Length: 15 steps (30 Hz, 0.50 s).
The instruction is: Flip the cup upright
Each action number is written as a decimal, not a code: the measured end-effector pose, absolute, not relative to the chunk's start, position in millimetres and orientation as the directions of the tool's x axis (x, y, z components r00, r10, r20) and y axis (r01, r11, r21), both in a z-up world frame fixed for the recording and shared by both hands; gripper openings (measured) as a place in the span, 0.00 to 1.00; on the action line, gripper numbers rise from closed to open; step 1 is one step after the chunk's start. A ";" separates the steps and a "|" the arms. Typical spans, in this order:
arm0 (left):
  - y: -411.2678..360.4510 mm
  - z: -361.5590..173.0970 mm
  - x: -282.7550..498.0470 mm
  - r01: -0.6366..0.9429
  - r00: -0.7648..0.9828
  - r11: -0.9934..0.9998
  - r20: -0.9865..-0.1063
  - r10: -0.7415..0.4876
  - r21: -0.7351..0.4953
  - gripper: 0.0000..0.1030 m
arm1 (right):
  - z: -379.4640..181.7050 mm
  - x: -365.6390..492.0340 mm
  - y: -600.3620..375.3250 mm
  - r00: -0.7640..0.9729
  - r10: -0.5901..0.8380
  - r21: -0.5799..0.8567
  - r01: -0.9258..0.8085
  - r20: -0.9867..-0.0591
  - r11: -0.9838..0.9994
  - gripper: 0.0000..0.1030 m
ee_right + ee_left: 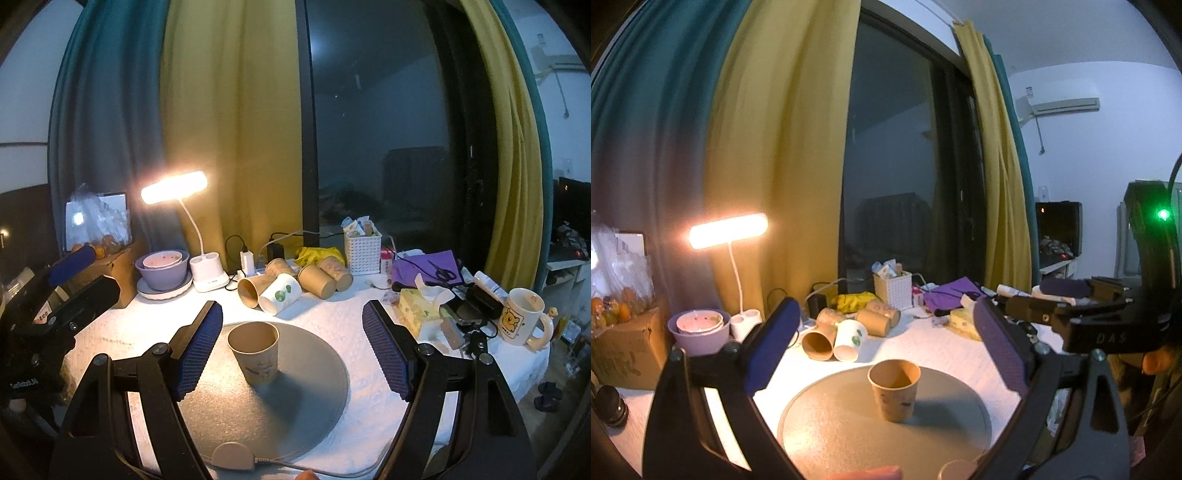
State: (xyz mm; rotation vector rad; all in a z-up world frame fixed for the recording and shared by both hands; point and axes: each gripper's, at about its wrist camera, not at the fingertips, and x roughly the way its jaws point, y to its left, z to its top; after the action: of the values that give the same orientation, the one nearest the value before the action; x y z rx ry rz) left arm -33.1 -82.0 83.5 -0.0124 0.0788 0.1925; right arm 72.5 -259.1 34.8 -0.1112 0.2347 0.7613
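A brown paper cup [894, 389] stands upright, mouth up, on a round grey mat [827, 424]; it also shows in the right wrist view [255, 352] on the same mat [303, 391]. My left gripper [886, 343] is open and empty, its blue pads wide apart above and in front of the cup. My right gripper [293, 350] is open and empty, with the cup just inside its left pad [199, 350], not touching. The right gripper's body shows at the right of the left wrist view [1108, 317].
Several paper cups [291, 284] lie on their sides behind the mat. A lit desk lamp [173, 192], purple bowls [162, 269], a white basket [362, 251], a tissue box [421, 310] and a bear mug [521, 315] stand around the white table.
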 end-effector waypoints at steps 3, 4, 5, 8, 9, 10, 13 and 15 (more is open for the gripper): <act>-80.4 82.1 -33.3 -0.189 0.979 0.982 -0.087 0.187 -0.018 0.93 | 34.5 72.9 -257.2 0.698 0.670 -0.017 -0.695 -0.254 0.718 0.79; -80.3 81.8 -33.7 -0.187 0.979 0.982 -0.089 0.185 -0.021 0.93 | 34.6 73.1 -257.0 0.698 0.670 -0.016 -0.695 -0.253 0.718 0.79; -79.8 81.5 -33.2 -0.187 0.979 0.982 -0.090 0.184 -0.023 0.93 | 34.5 72.9 -256.4 0.698 0.670 -0.016 -0.696 -0.254 0.718 0.79; -79.9 81.1 -33.4 -0.183 0.979 0.983 -0.094 0.180 -0.028 0.93 | 34.2 72.6 -256.2 0.698 0.670 -0.019 -0.696 -0.253 0.718 0.79; -79.7 80.9 -33.4 -0.181 0.979 0.983 -0.096 0.178 -0.031 0.93 | 34.4 72.6 -256.1 0.698 0.670 -0.019 -0.696 -0.253 0.718 0.79; -79.3 80.7 -33.3 -0.180 0.980 0.983 -0.098 0.175 -0.035 0.93 | 34.7 72.0 -256.2 0.698 0.670 -0.020 -0.696 -0.253 0.718 0.79; -79.2 80.7 -33.3 -0.177 0.980 0.983 -0.101 0.172 -0.043 0.93 | 34.2 70.9 -254.6 0.695 0.672 -0.024 -0.699 -0.254 0.714 0.79; -78.9 80.5 -32.2 -0.176 0.980 0.983 -0.104 0.170 -0.044 0.93 | 34.0 70.6 -254.5 0.695 0.672 -0.022 -0.699 -0.254 0.715 0.79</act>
State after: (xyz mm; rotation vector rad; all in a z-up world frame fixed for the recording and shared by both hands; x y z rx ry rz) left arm -32.2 -78.9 80.5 -0.0532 0.1003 0.1743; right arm 70.6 -254.5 34.0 -0.1204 0.2353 0.7672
